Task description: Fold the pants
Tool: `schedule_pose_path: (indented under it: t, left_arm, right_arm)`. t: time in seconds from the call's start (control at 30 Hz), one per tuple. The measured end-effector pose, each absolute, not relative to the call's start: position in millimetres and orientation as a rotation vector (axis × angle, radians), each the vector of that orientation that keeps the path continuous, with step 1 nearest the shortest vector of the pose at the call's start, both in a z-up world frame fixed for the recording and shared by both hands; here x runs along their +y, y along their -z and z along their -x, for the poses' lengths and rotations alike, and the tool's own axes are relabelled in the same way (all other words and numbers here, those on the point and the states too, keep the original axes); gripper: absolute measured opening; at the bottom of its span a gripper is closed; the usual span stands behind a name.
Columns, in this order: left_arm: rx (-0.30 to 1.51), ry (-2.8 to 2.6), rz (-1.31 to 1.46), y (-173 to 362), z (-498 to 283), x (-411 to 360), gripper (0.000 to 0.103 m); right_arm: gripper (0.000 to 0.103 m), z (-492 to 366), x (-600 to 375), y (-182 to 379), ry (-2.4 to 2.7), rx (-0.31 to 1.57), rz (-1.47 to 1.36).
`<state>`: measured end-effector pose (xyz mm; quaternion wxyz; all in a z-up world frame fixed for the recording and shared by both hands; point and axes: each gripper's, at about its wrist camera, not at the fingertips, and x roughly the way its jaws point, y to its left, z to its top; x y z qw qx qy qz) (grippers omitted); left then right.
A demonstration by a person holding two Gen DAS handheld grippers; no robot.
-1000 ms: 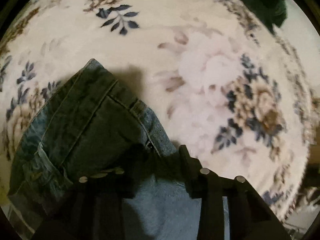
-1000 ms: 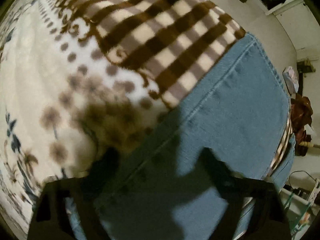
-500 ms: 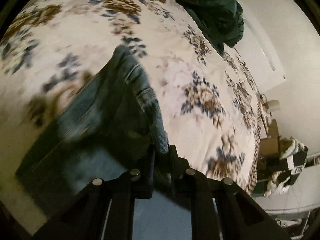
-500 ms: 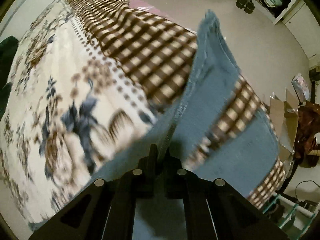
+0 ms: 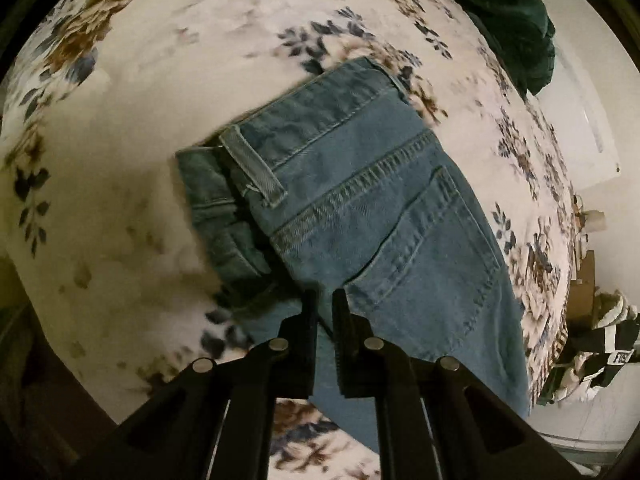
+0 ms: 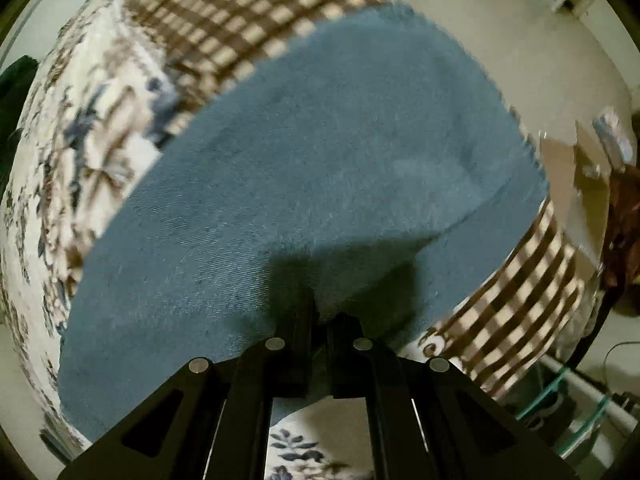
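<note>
Left wrist cam: my left gripper [image 5: 325, 300] is pinched narrow on the jeans [image 5: 372, 216] w/ denim between the fingers, just below the back pocket [image 5: 432, 240]. Waistband end w/ belt loop [image 5: 254, 164] lies on the floral blanket [image 5: 160, 60]; dark green cloth [image 5: 508, 20] sits at the far edge. Right wrist cam: my right gripper [image 6: 318, 320] is clamped on the leg part of the jeans, fabric spread over the floral blanket & its brown checked border [image 6: 532, 272]. Frame's blurry.

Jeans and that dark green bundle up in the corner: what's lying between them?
In the left wrist view, only the flowered blanket lies between the jeans and the dark green bundle; nothing else sits there.
</note>
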<state>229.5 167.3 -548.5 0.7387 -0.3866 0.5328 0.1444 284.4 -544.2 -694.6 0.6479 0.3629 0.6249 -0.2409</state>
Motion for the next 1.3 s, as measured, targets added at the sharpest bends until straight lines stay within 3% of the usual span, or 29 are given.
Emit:
schedule_pose_path:
  t: [0.07, 0.17, 0.2, 0.27, 0.37, 0.43, 0.47, 0.5, 0.53, 0.6, 0.8, 0.93, 0.97, 1.07, 1.13, 1.2, 1.27, 1.3]
  left_arm:
    - [1.139, -0.300, 0.877, 545, -227, 171, 0.006]
    - [1.084, -0.263, 0.992, 543, -222, 184, 0.014]
    - [1.067, -0.274, 1.016, 544, -222, 188, 0.023]
    - [1.039, -0.308, 1.046, 549, -224, 195, 0.033]
    - [1.038, -0.370, 1.035, 563, -237, 203, 0.033]
    - [1.039, -0.401, 1.025, 572, -243, 208, 0.029]
    - [1.045, -0.420, 1.024, 574, -246, 209, 0.027]
    - [1.041, -0.435, 1.018, 574, -246, 209, 0.016]
    - [1.036, -0.451, 1.002, 572, -246, 209, 0.005]
    - [1.033, -0.456, 0.989, 571, -241, 211, 0.001]
    - [1.026, -0.485, 0.905, 547, -212, 232, 0.000]
    - [0.992, -0.414, 1.024, 545, -198, 252, 0.002]
    - [0.992, -0.396, 1.042, 546, -201, 253, 0.004]
    - [0.994, -0.350, 1.063, 551, -218, 248, 0.023]
    - [0.998, -0.351, 1.055, 556, -234, 244, 0.058]
    - [1.014, -0.361, 1.056, 566, -246, 242, 0.061]
    - [1.035, -0.393, 1.046, 575, -257, 241, 0.059]
    - [1.043, -0.409, 1.022, 579, -261, 240, 0.057]
  right_arm:
    - [0.010, -276, -550, 700, 0.514, 1.413, -0.879]
    - [0.038, -263, -557, 706, 0.464, 1.384, -0.960]
    - [0.044, -258, -559, 709, 0.449, 1.372, -0.990]
    - [0.045, -250, -561, 714, 0.435, 1.351, -1.026]
    - [0.045, -241, -566, 719, 0.434, 1.312, -1.078]
    - [0.044, -236, -565, 720, 0.448, 1.282, -1.090]
    - [0.028, -235, -566, 717, 0.456, 1.268, -1.078]
    - [0.006, -238, -571, 713, 0.487, 1.279, -1.037]
    - [0.005, -246, -570, 711, 0.497, 1.281, -1.027]
    - [0.005, -244, -571, 707, 0.505, 1.269, -1.026]
    - [0.005, -223, -573, 680, 0.472, 1.247, -1.012]
    - [0.005, -225, -567, 674, 0.452, 1.279, -1.003]
    - [0.005, -225, -567, 676, 0.434, 1.288, -0.993]
    - [0.008, -232, -566, 689, 0.407, 1.307, -1.041]
    - [0.011, -238, -562, 700, 0.384, 1.338, -1.080]
    - [0.030, -245, -554, 705, 0.360, 1.339, -1.092]
    - [0.041, -249, -546, 709, 0.336, 1.337, -1.101]
    - [0.041, -251, -543, 711, 0.335, 1.335, -1.103]
